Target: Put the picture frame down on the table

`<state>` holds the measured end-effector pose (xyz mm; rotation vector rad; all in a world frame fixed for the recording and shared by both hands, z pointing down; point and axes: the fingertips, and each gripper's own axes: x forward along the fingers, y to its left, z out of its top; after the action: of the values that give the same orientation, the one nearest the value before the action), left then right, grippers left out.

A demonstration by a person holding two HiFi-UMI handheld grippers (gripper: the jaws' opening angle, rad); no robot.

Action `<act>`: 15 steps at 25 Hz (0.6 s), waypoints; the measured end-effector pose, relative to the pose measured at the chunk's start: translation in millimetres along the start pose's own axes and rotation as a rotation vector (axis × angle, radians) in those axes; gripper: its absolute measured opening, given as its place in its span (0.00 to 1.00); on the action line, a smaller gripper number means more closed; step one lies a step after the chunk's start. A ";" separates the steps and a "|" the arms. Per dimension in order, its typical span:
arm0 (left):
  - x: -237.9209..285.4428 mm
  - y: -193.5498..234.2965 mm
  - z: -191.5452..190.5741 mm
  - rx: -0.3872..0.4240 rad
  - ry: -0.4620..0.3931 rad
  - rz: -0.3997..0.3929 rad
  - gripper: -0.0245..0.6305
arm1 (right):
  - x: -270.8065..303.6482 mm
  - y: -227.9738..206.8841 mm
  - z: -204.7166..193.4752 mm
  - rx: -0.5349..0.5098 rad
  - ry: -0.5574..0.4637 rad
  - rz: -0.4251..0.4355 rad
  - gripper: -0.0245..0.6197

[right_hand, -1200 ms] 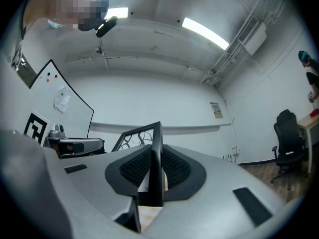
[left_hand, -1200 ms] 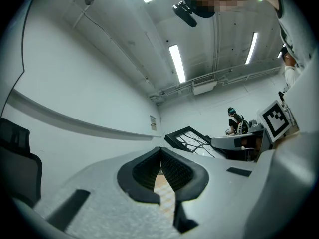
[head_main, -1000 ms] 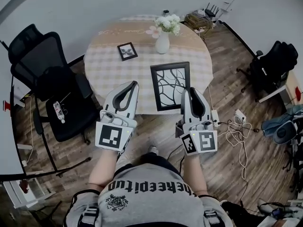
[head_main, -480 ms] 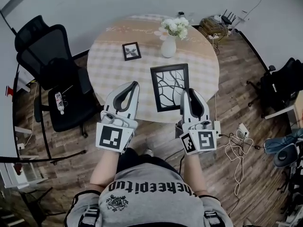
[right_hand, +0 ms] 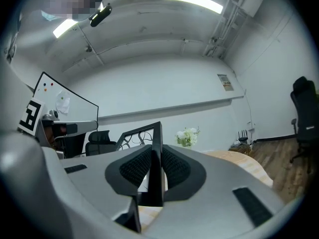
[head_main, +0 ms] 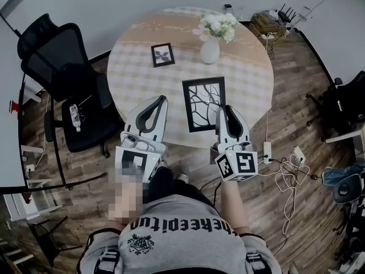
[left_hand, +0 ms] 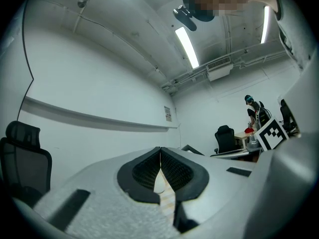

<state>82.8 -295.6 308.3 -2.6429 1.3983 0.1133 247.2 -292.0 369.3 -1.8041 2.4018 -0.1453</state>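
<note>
Right gripper view: right gripper (right_hand: 155,156) is clamped on the side edge of the picture frame (right_hand: 141,128), with a pad pressed to each face. Head view places the frame over the near part of the round table (head_main: 137,84); contact with the cloth cannot be determined. Left gripper (left_hand: 160,152) is closed, tips meeting on nothing, left of the frame and apart from it. Vase of flowers (head_main: 210,49) stands beyond.

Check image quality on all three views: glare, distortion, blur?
Head view: strong fisheye bends the floor, light even, picture frame sharp. Left gripper view: ceiling strip light blown out, corners vignetted black. Right gripper view: same vignette, second ceiling light glares at top, frame edge in the right tongs reads as a dark silhouette.
</note>
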 end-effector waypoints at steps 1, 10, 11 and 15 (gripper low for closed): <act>1.6 1.3 -2.6 -0.011 0.012 0.001 0.06 | 3.2 -1.4 -6.7 0.005 0.016 -0.002 0.15; 12.7 22.5 -23.3 -0.038 0.064 0.006 0.06 | 29.2 -11.0 -72.4 0.040 0.173 -0.038 0.15; 14.0 25.2 -24.5 -0.033 0.052 0.005 0.06 | 30.8 -12.5 -81.4 0.042 0.194 -0.044 0.15; 20.3 32.4 -37.7 -0.046 0.073 -0.001 0.06 | 36.4 -19.1 -119.2 0.033 0.284 -0.070 0.15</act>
<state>67.4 -336.3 339.6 -2.7106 1.4335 0.0503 235.7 -332.7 488.1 -1.9712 2.4987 -0.4764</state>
